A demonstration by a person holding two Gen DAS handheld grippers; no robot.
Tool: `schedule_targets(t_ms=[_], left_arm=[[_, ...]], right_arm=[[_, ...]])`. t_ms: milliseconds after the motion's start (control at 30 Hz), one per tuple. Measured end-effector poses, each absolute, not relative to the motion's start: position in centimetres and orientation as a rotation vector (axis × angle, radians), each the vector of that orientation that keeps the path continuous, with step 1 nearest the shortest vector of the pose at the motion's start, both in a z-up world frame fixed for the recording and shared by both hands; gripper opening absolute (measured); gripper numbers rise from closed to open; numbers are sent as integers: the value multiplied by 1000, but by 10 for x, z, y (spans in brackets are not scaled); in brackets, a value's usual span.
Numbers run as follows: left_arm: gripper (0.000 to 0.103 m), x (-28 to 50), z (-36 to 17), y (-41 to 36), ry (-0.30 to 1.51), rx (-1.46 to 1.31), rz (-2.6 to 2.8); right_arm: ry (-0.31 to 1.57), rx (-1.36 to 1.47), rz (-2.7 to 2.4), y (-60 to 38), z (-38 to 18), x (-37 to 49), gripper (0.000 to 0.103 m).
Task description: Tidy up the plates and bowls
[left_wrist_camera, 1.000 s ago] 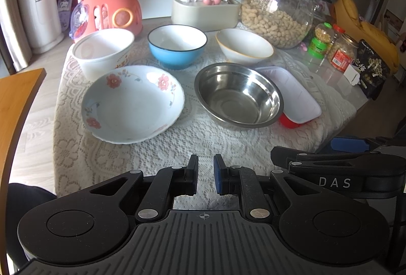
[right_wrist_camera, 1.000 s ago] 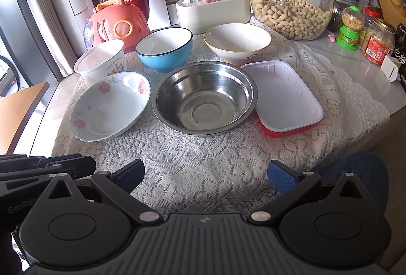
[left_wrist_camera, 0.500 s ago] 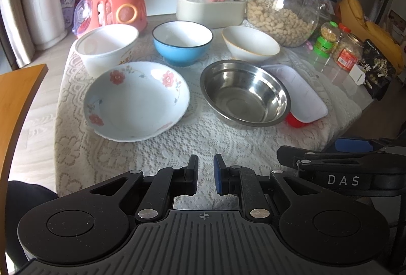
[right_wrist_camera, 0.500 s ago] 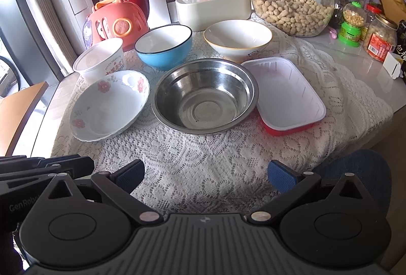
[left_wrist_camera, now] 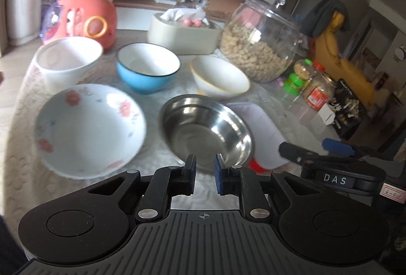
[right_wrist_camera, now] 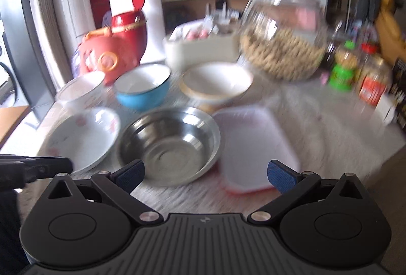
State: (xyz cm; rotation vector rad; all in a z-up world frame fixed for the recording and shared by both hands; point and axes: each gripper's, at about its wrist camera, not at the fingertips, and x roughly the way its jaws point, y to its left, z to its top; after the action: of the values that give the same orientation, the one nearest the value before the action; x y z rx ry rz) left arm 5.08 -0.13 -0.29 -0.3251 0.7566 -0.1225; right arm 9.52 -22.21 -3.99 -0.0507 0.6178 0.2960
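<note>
Both grippers hover over the near edge of a lace-covered table [left_wrist_camera: 162, 156], neither holding anything. On the left, the left gripper [left_wrist_camera: 205, 172] is clenched, its jaws drawn close with only a narrow slit between them; on the right, the right gripper [right_wrist_camera: 206, 173] is released, its blue pads [right_wrist_camera: 281, 176] spread wide.

From the left gripper, going left to right, a floral plate [left_wrist_camera: 88, 128] lies at ten o'clock, with a white bowl [left_wrist_camera: 67, 63] behind it. A blue bowl [left_wrist_camera: 148, 71] sits at eleven o'clock. A steel bowl [left_wrist_camera: 205, 130] rests at twelve, just ahead of the jaws. A yellow-rimmed bowl [left_wrist_camera: 219, 77] stands behind it, and a white tray [left_wrist_camera: 258, 130] lies at one o'clock, touching the steel bowl. Farther back stands a glass jar [left_wrist_camera: 258, 39] of nuts.
</note>
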Motion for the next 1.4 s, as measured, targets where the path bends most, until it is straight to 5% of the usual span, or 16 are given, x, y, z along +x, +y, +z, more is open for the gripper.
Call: schedule_targets(t_ms=[133,333,600,767,1100,1400], left_arm=[[18,87,-2,-29,738,-197,-42],[18,187,-6,-44,861,-319,-401],[18,292,-44,-70,1042,-221,-275],[18,316,-71,-79,1121,-188,-267],[19,346,-87,-106,1176,-344,-396],[19,331,-68,-113,1190,-178,-363]], right_arm=[[572,-93,186,-261,-46,127,103],[813,129,193,-326,-85,184,101],[999,396,357,-339,-128,220,83],[1037,402,428,-336,-139,235,75],[944,417,510,-348,-129,256,75],[964,438,493,-358,-134,262,75]])
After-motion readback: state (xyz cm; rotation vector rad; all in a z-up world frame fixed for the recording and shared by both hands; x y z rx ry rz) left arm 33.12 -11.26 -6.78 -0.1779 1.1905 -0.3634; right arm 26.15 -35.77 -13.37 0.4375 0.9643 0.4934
